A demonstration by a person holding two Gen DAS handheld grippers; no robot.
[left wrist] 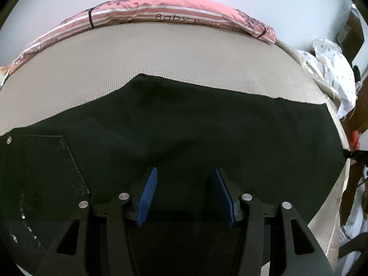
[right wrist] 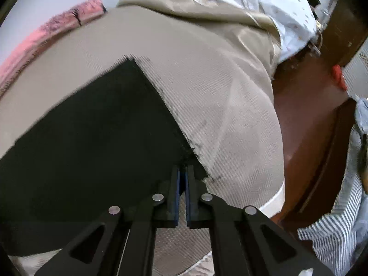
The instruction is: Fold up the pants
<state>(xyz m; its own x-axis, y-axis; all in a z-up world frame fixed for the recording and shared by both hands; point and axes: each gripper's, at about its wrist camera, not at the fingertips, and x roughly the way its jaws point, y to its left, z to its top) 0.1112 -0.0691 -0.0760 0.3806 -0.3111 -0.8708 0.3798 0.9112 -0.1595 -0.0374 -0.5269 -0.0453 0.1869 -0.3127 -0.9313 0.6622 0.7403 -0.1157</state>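
Observation:
Black pants (left wrist: 184,126) lie flat across the beige bed, with a stitched back pocket (left wrist: 46,168) at the left and the leg ends toward the right. My left gripper (left wrist: 185,172) is open just above the middle of the pants, its blue pads (left wrist: 149,191) apart and holding nothing. In the right wrist view the pants (right wrist: 92,138) fill the left half. My right gripper (right wrist: 183,169) is shut on the frayed hem corner of the pants at the bed's right side.
The beige mattress (left wrist: 115,55) runs back to a pink striped pillow (left wrist: 161,13) at the wall. White dotted bedding (right wrist: 276,4) is heaped at the far right corner. A brown wooden floor (right wrist: 310,119) and striped cloth (right wrist: 333,230) lie beyond the bed's right edge.

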